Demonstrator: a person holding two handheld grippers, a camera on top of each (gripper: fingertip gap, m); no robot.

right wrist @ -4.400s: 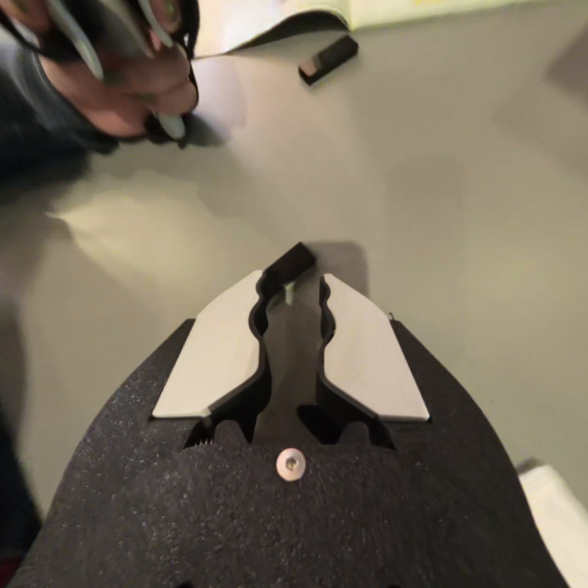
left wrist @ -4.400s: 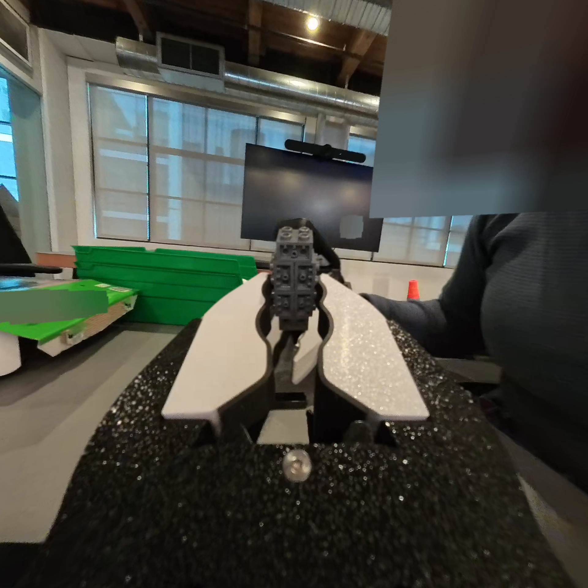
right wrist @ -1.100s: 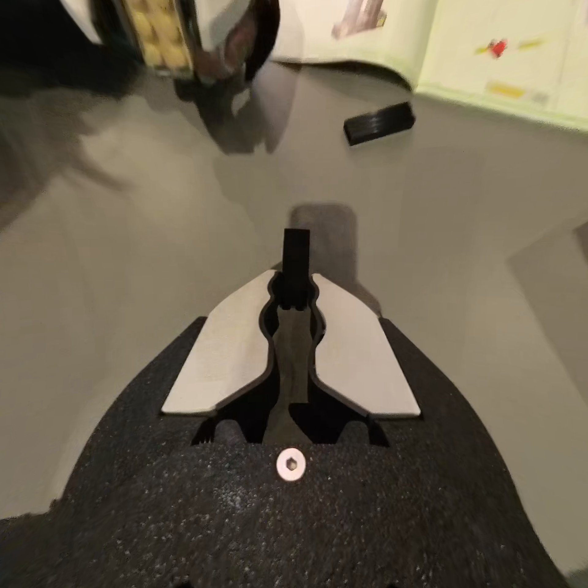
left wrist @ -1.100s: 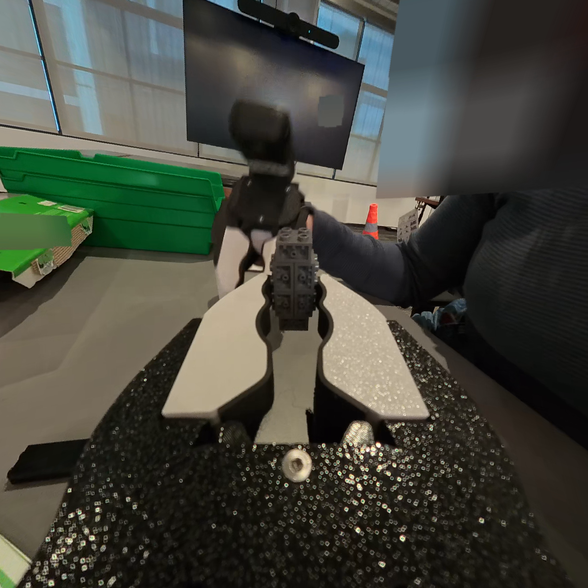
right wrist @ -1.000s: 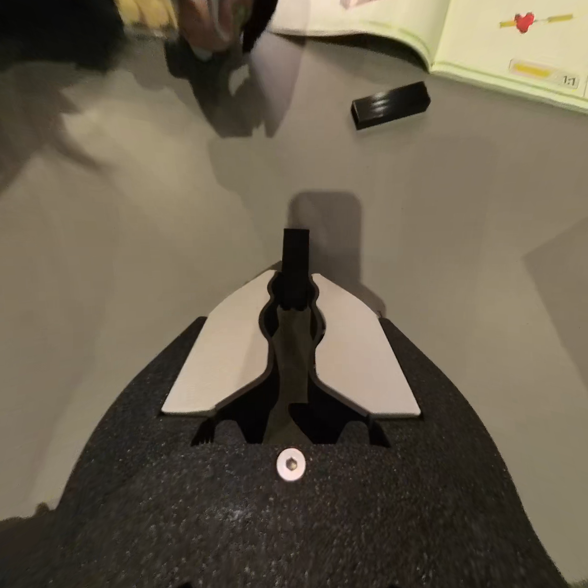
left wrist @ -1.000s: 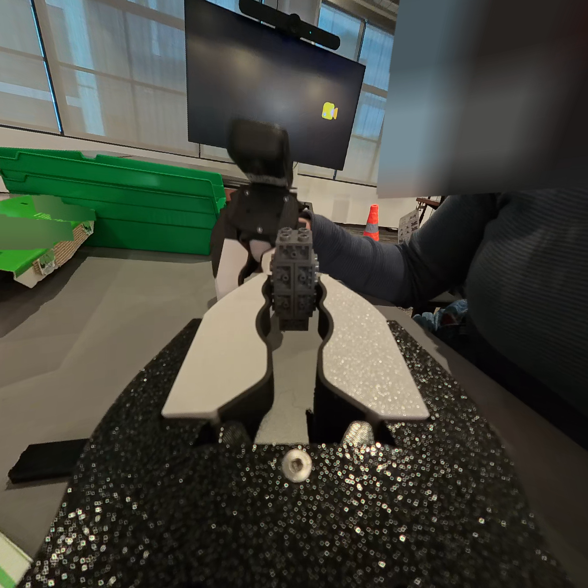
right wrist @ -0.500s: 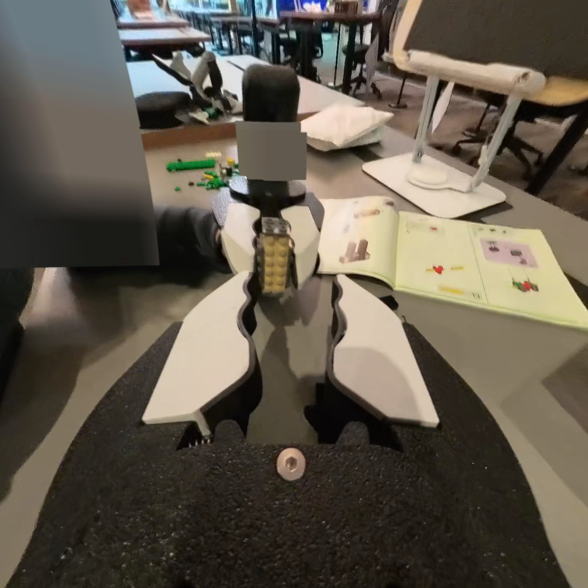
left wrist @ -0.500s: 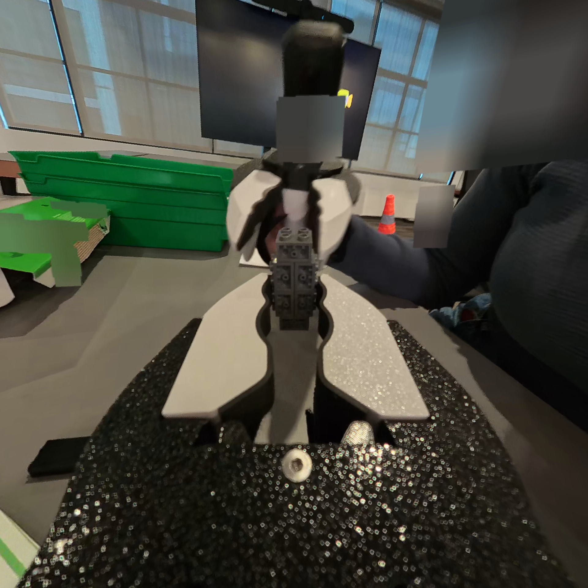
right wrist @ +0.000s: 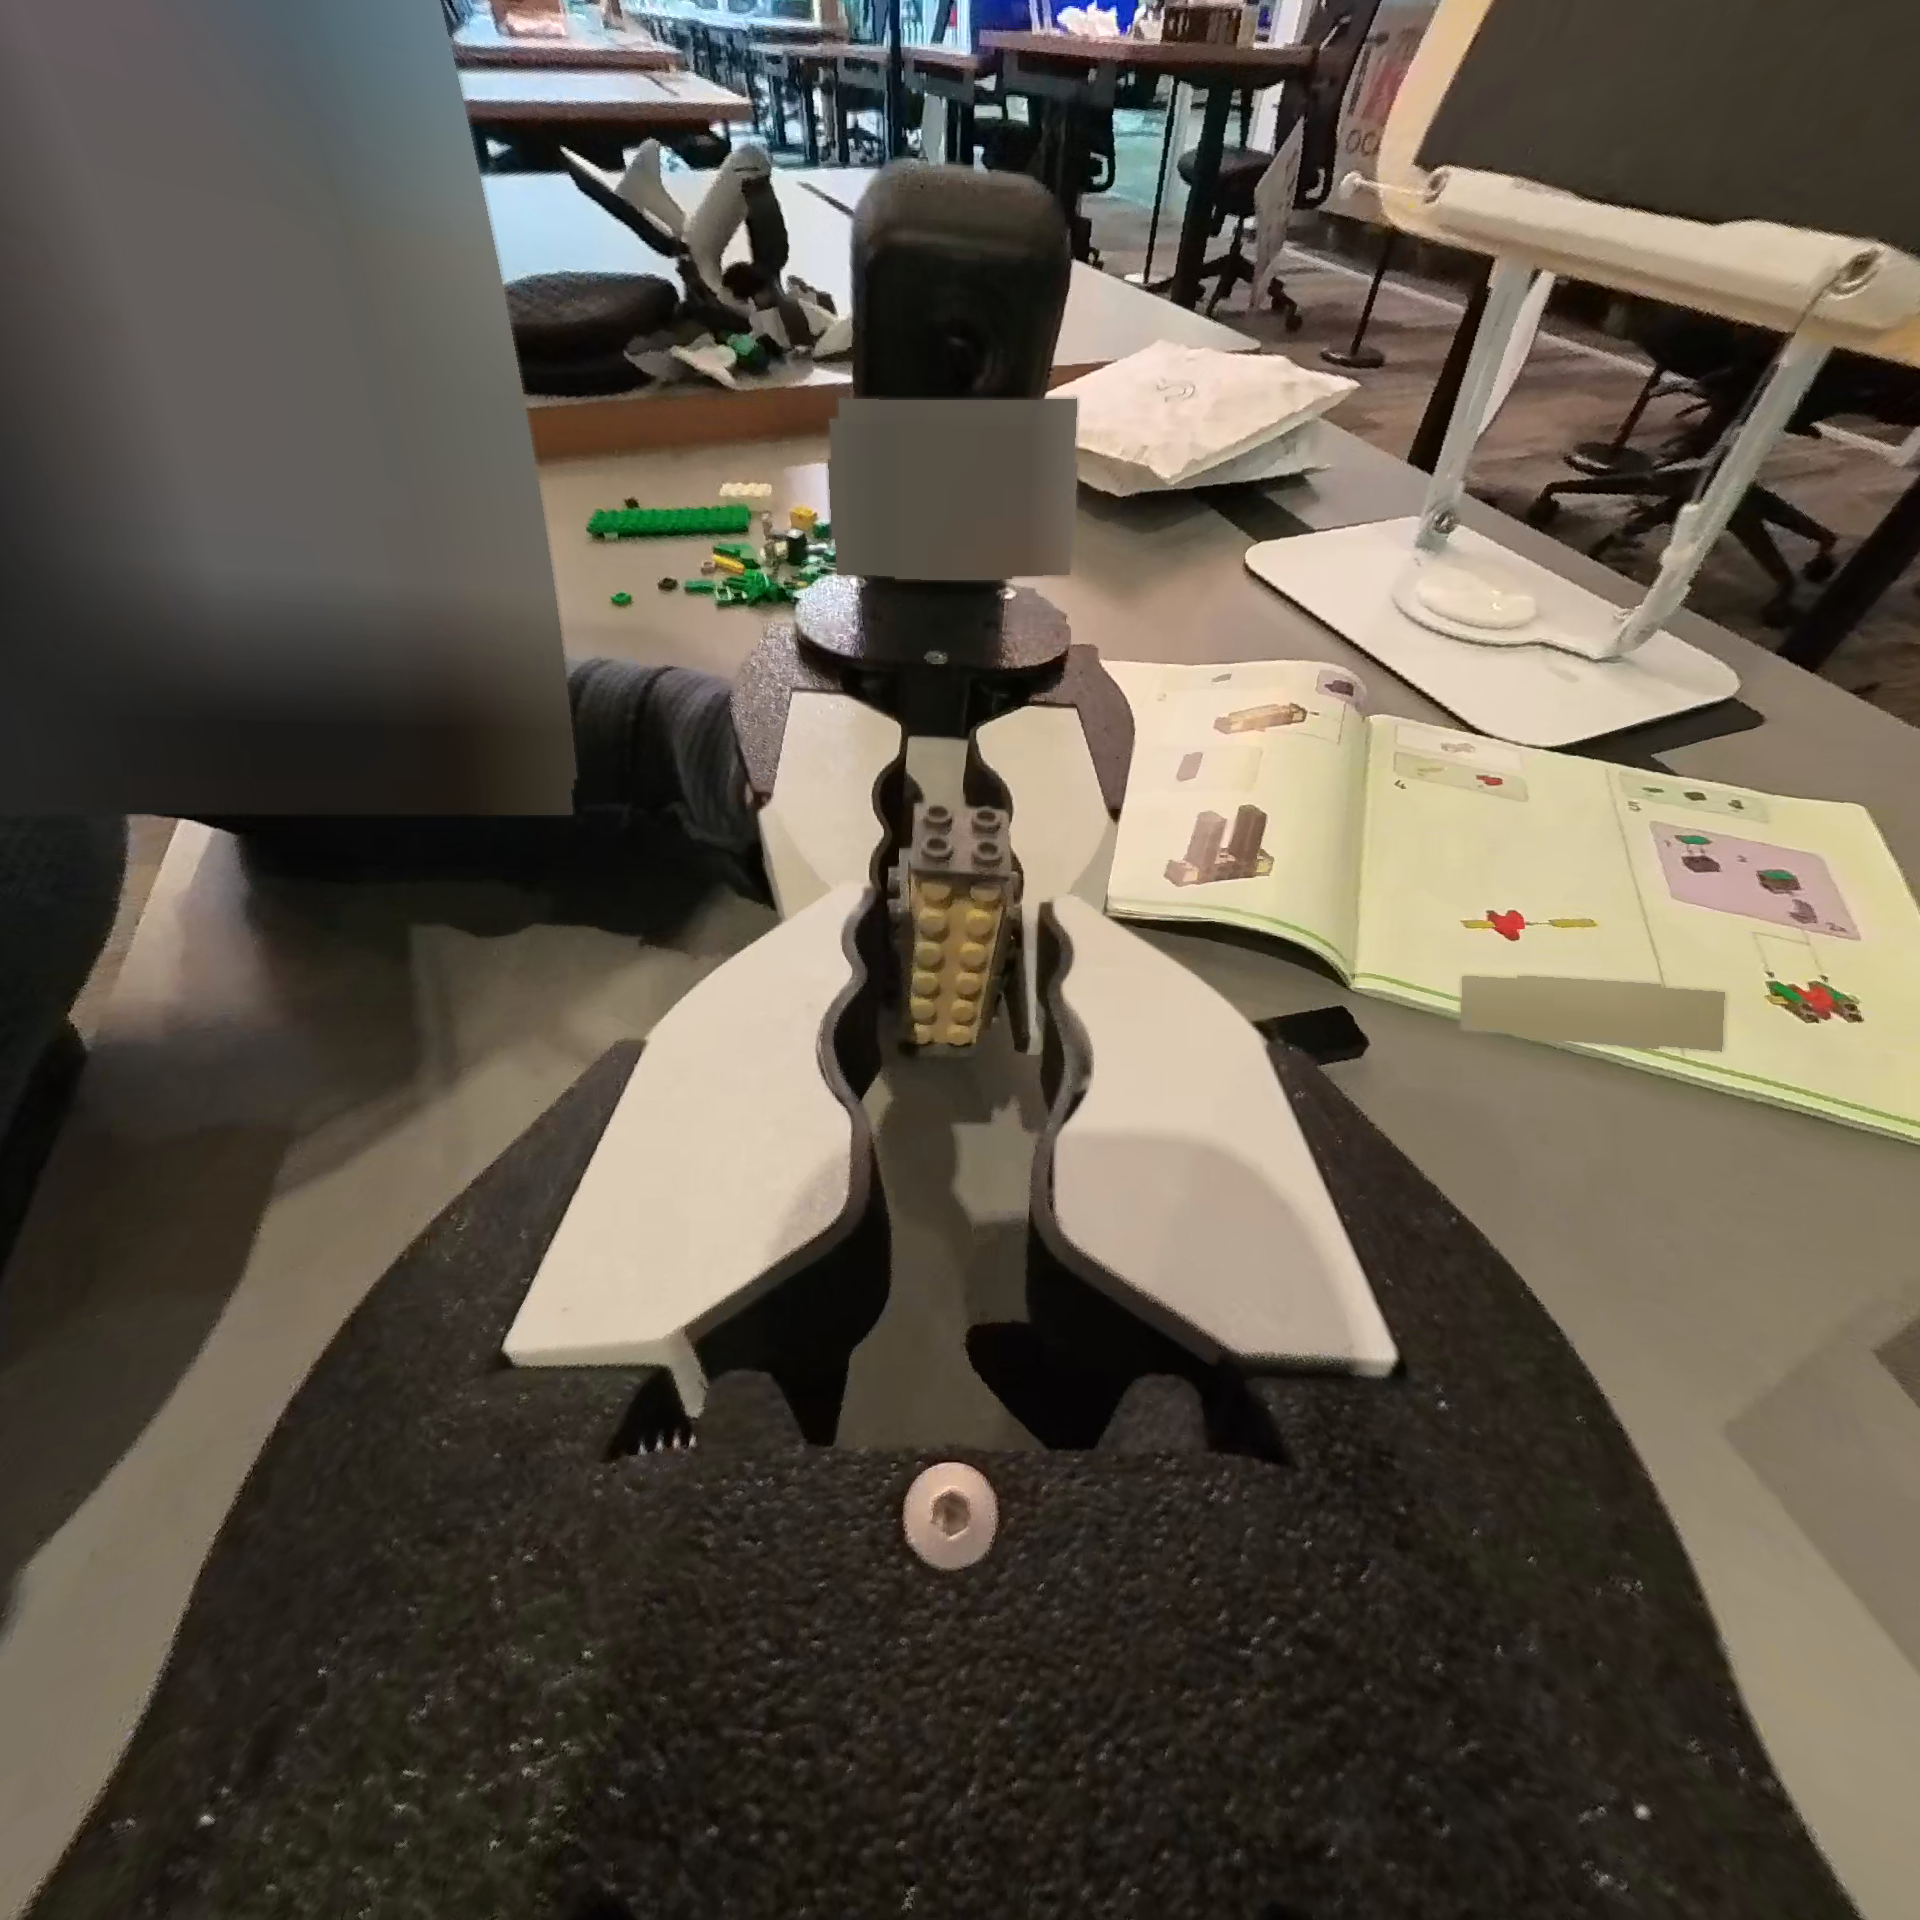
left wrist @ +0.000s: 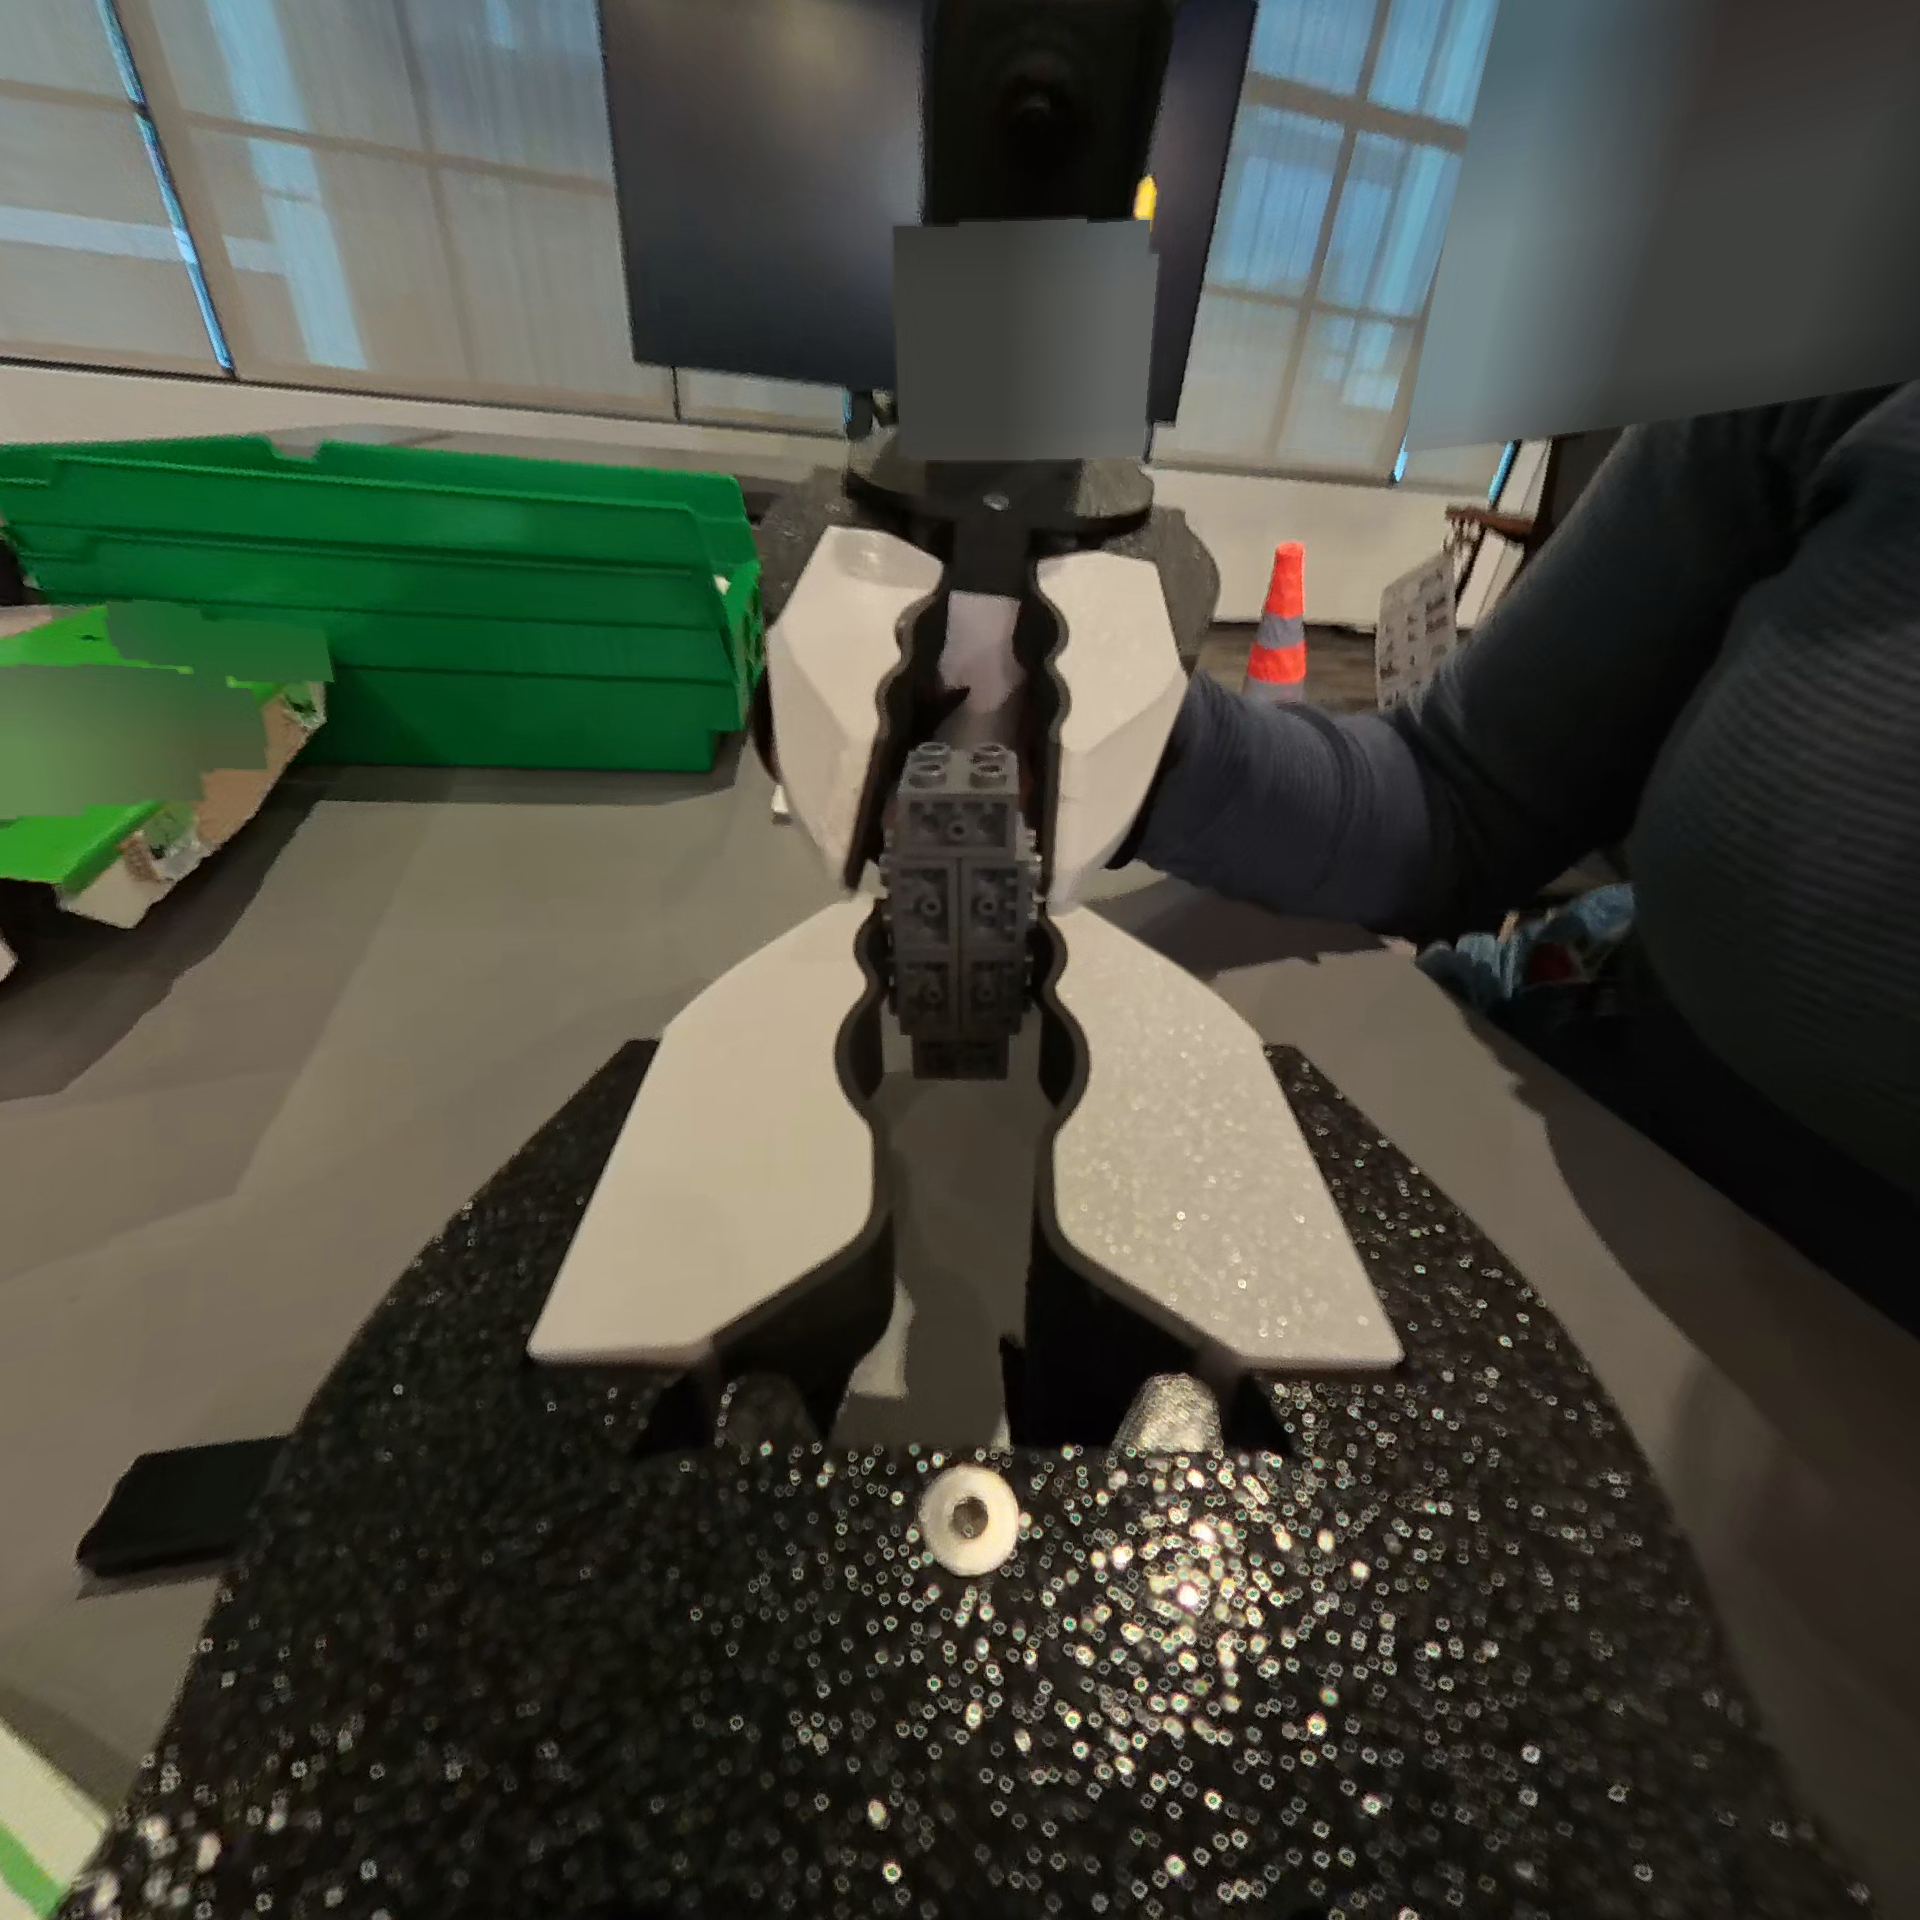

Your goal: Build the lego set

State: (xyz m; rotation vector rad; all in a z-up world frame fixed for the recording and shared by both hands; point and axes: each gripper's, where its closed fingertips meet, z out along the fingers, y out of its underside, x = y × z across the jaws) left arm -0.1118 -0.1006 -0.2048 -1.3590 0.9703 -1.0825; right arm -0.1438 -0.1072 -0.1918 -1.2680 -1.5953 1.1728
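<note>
upright, the lego tower (left wrist: 958, 914) sits clamped in the left gripper (left wrist: 958, 971).

I operated in an open-plan office or meeting area. A large wall-mounted display (left wrist: 914, 177) hung before tall windows (left wrist: 312, 197). Rows of desks (right wrist: 1132, 62) with rolling office chairs (right wrist: 1247, 197) filled the background. The grey work table (right wrist: 1558, 1247) carried a white desk lamp (right wrist: 1507, 592). Green storage crates (left wrist: 416, 592) and an orange traffic cone (left wrist: 1280, 629) stood nearby.
</note>
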